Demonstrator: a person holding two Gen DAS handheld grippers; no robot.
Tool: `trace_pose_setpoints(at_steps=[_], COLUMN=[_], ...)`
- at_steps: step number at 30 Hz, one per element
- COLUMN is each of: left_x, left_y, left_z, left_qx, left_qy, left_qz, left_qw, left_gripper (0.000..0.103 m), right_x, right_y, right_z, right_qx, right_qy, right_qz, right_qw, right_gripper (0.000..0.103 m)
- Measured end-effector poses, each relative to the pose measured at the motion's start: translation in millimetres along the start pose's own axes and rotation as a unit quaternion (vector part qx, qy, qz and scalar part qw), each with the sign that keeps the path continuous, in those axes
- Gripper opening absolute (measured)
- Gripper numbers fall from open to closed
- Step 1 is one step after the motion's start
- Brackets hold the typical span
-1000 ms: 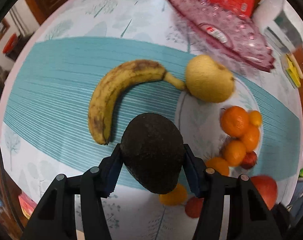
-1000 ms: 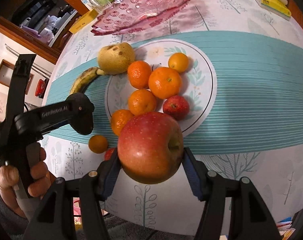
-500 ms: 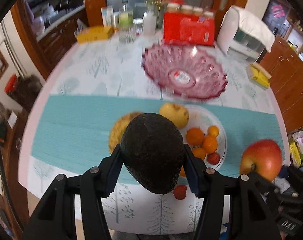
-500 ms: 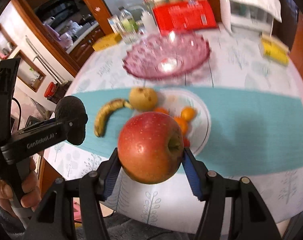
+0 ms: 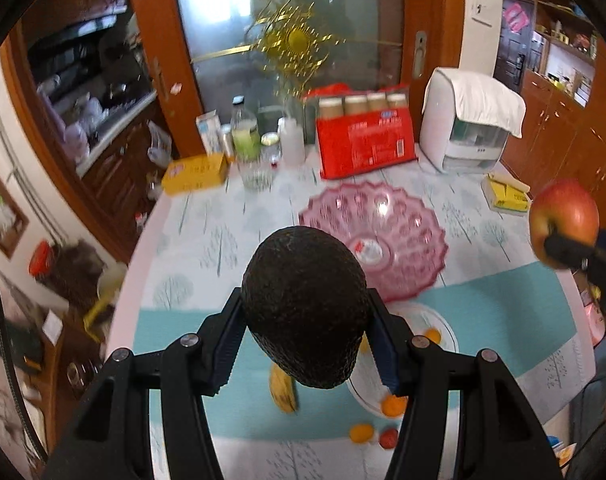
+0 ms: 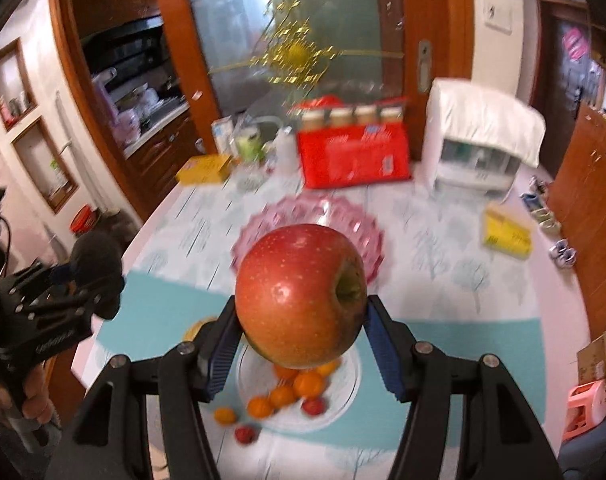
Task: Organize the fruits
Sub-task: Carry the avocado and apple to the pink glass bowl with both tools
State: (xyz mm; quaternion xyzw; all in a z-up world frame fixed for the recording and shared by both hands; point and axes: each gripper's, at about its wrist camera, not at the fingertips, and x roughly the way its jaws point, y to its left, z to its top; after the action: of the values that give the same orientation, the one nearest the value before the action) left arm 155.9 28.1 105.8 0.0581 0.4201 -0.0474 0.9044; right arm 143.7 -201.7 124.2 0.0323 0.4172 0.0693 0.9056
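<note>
On the left, the left gripper (image 5: 307,344) is closed on a dark avocado (image 5: 305,306), its blue pads pressed against both flanks and the jaws only partly apart, as wide as the fruit. A second ago this gripper sat low over the teal runner (image 5: 503,320) with the banana (image 5: 283,390) filling the view; it now stands well above the table, and the whole room behind has come into sight. The banana lies small below the avocado, beside the white plate (image 5: 447,332). Toward the middle, the empty pink glass bowl (image 5: 407,236) sits beyond the plate, ahead of both grippers and apart from the remaining fruit. The plate holds a cluster of small oranges (image 6: 295,390), with one small orange fruit (image 6: 224,415) and one small red fruit (image 6: 245,435) loose on the cloth in front of it. On the right, the right gripper (image 6: 301,344) grips a red apple (image 6: 301,296), pads set against both sides, jaws likewise held part open by the fruit; it too has risen from just above the plate to a high position. Both fruits are therefore off the table and in transit. In my judgement the lift is complete, and the pink bowl is the probable destination. The right view is blurred.
</note>
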Motion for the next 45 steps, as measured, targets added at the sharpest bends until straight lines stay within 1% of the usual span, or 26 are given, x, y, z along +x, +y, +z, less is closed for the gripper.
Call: trace_pose_setpoints(at_steps=[4, 6, 8, 10, 14, 17, 22, 25, 30, 37, 45], left_x=[15, 30, 55, 78, 137, 183, 254, 288, 330, 362, 374], left_y=[2, 4, 3, 2, -3, -11, -27, -35, -46, -58, -67], left_z=[39, 54, 69, 78, 87, 87, 81, 77, 68, 56, 49], left_qx=[0.023, 0.026, 0.028, 0.027, 0.021, 0.021, 0.042, 0.052, 0.065, 0.078, 0.097], left_qy=[-0.023, -0.022, -0.015, -0.008, 0.018, 0.04, 0.076, 0.094, 0.125, 0.152, 0.164], left_qz=[0.004, -0.002, -0.014, -0.022, -0.041, -0.053, -0.06, -0.064, -0.073, -0.085, -0.093], left_qw=[0.9995, 0.9994, 0.9994, 0.9993, 0.9988, 0.9976, 0.9944, 0.9921, 0.9874, 0.9816, 0.9772], left_gripper=[0.056, 0.056, 0.056, 0.056, 0.056, 0.056, 0.056, 0.056, 0.056, 0.056, 0.056], right_x=[15, 26, 45, 65, 120, 163, 230, 260, 301, 336, 357], right_y=[-6, -9, -12, -11, -11, -12, -16, -20, -29, -37, -38], right_z=[35, 48, 59, 66, 69, 64, 52, 48, 43, 39, 23], right_qx=[0.024, 0.037, 0.048, 0.056, 0.066, 0.073, 0.074, 0.073, 0.071, 0.063, 0.063], right_qy=[-0.021, -0.024, -0.023, -0.016, 0.019, 0.049, 0.102, 0.125, 0.158, 0.192, 0.218], right_qz=[-0.021, -0.028, -0.037, -0.044, -0.04, -0.039, -0.048, -0.055, -0.064, -0.063, -0.061], right_qw=[0.999, 0.999, 0.998, 0.997, 0.997, 0.995, 0.991, 0.988, 0.983, 0.977, 0.972], right_gripper=[0.061, 0.061, 0.061, 0.061, 0.061, 0.061, 0.061, 0.061, 0.061, 0.061, 0.061])
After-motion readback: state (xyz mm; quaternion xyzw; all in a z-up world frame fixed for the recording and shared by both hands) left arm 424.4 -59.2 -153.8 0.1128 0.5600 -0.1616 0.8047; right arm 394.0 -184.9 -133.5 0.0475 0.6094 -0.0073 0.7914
